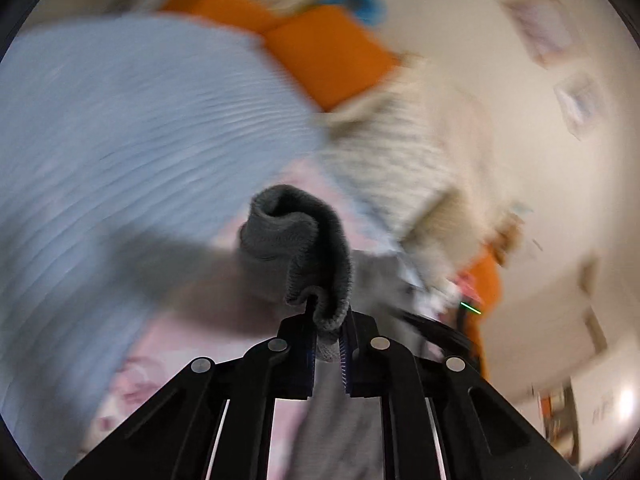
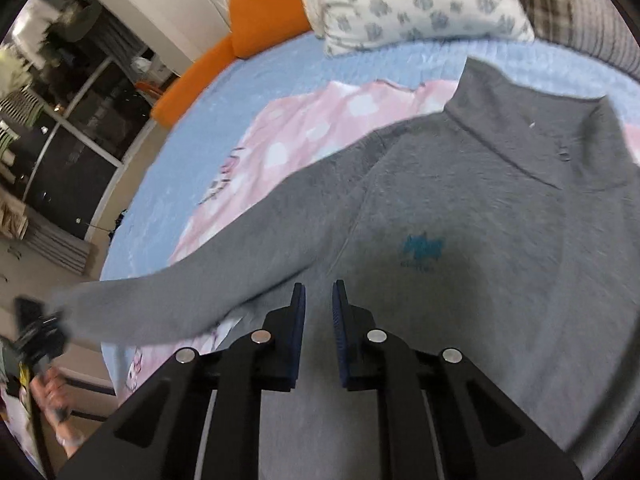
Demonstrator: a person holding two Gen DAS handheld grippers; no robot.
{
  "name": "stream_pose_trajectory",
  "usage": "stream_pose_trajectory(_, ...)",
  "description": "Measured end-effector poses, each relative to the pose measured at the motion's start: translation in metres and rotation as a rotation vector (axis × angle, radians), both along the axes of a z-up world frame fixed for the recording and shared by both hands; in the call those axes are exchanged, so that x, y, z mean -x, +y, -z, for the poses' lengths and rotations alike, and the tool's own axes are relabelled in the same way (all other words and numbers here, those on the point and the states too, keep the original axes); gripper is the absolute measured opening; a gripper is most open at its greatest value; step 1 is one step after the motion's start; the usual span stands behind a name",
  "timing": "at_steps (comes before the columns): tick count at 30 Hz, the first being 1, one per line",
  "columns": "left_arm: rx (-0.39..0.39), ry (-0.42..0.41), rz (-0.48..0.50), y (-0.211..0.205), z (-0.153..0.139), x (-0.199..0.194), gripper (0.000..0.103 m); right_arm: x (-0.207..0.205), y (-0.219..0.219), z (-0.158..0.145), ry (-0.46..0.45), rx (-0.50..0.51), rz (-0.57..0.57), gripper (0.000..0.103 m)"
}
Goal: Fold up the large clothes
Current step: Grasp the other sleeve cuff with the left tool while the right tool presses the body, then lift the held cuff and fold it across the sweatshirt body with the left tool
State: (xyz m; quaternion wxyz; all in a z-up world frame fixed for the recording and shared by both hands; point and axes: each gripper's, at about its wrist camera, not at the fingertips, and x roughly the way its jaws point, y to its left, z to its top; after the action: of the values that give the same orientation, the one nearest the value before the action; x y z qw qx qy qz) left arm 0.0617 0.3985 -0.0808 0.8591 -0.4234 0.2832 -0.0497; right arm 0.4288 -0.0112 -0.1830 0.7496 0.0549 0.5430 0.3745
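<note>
A grey turtleneck sweater (image 2: 460, 208) lies spread on a pink sheet (image 2: 320, 128) over a blue bedspread (image 2: 160, 184). Its left sleeve (image 2: 192, 292) stretches out to the left, off the bed edge. My left gripper (image 1: 329, 320) is shut on the sleeve's ribbed cuff (image 1: 296, 236) and holds it lifted; it also shows in the right wrist view (image 2: 44, 336) at the far left. My right gripper (image 2: 319, 300) hovers over the sweater's chest, jaws a little apart, holding nothing.
A white patterned pillow (image 2: 408, 4) and a plaid cushion (image 2: 568, 4) lie at the bed's head. An orange headboard (image 2: 256, 12) runs along the far left edge. Dark glass doors (image 2: 68, 128) and floor lie left of the bed. The left wrist view is motion-blurred.
</note>
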Motion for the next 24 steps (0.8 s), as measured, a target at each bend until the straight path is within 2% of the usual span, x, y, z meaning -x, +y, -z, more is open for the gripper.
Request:
stream_pose_trajectory(3,-0.099,-0.124,0.177,-0.062,-0.057,-0.014,0.014,-0.022,0.015,0.019,0.066,-0.008,0.019,0.015)
stream_pose_trajectory(6,-0.206,-0.209,0.385,-0.134,-0.096,-0.022,0.014,-0.036,0.022,0.031,0.103,-0.024,0.031,0.015)
stream_pose_trajectory(10,-0.309,-0.215,0.656,-0.220,-0.106,-0.029,0.014,-0.047,0.025,0.040,0.129,-0.023,0.032,0.015)
stream_pose_trajectory(13,-0.381,-0.171,0.845,-0.280,-0.085,-0.032,0.014,-0.057,0.018,0.044,0.153,-0.040,0.057,0.015)
stream_pose_trajectory(18,-0.337,-0.073,1.078,-0.359,-0.012,-0.027,0.014,-0.064,0.001,0.048,0.161,-0.042,0.084,0.015)
stream_pose_trajectory(21,-0.306,0.010,1.153,-0.393,0.036,-0.029,0.014,-0.063,-0.009,0.043,0.150,-0.040,0.089,0.015)
stream_pose_trajectory(23,-0.328,0.063,1.172,-0.407,0.063,-0.028,0.015,-0.061,-0.018,0.034,0.122,-0.020,0.088,0.016)
stream_pose_trajectory(24,-0.353,0.111,1.182,-0.414,0.080,-0.027,0.018,-0.060,-0.020,0.030,0.109,-0.007,0.088,0.016)
